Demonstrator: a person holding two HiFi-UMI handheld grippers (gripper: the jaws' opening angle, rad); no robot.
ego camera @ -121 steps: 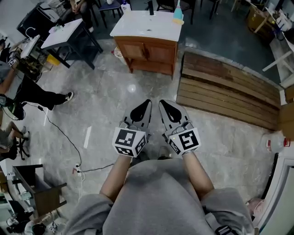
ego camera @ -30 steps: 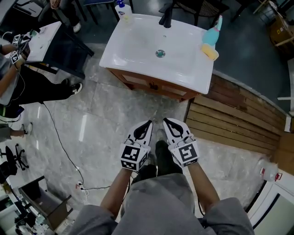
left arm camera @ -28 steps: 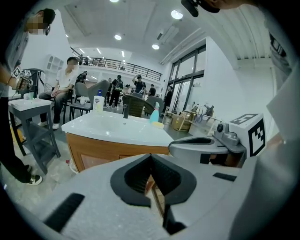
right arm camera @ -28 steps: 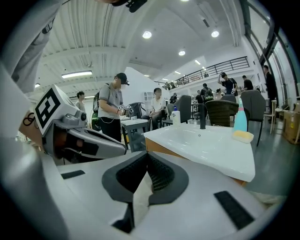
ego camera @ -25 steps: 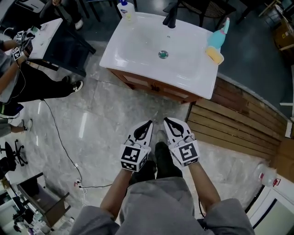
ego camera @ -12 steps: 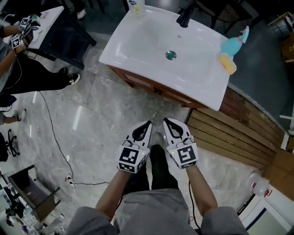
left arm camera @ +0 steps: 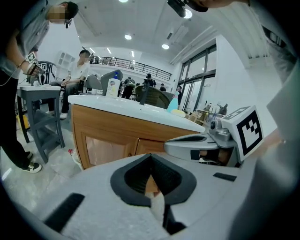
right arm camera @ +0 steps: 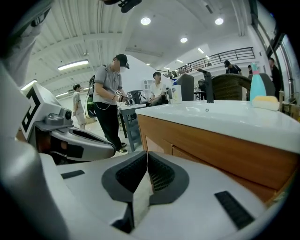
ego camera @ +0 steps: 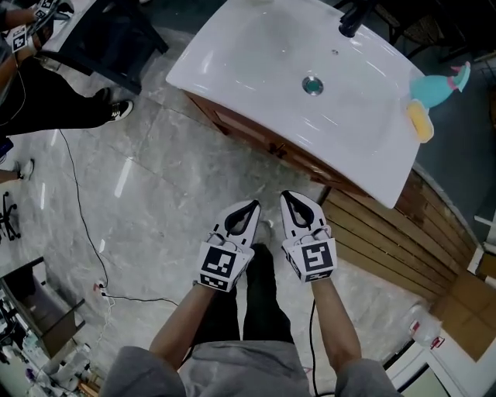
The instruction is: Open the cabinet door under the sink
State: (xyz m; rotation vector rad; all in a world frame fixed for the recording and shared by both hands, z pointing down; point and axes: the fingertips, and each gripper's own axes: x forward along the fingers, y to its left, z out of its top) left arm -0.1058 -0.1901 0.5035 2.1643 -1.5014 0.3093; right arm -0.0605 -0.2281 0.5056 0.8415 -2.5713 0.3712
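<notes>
You hold both grippers low in front of your body, side by side over the marble floor (ego camera: 155, 201), pointing toward 12 o'clock. Your left gripper (ego camera: 249, 208) has its jaws pressed together with nothing between them; its own view shows the dark pads meeting at the tip (left arm camera: 150, 161). Your right gripper (ego camera: 290, 200) is the same, jaws closed to a seam and empty (right arm camera: 146, 161). The two sit just beside each other without touching.

The cabinet (ego camera: 263, 142) stands at 12 to 1 o'clock from the grippers, well apart from both. From above, only a thin wooden strip of its front shows beneath the white sink (ego camera: 256, 54). In the left gripper view a cabinet door (left arm camera: 108, 147) faces you, closed, flush with the frame. The right gripper view shows the wooden front (right arm camera: 211, 150) running off toward 3 o'clock.

On the sink, the drain (ego camera: 312, 85) lies near the middle, the dark faucet (ego camera: 353, 15) at the far edge, and a teal bottle (ego camera: 438, 84) with a yellow sponge (ego camera: 421, 122) at the 2 o'clock end. A slatted wooden platform (ego camera: 387, 236) lies at 3 o'clock, a cable (ego camera: 77, 209) trails at 9 o'clock, and a dark desk (ego camera: 116, 39) stands at 10 o'clock.
</notes>
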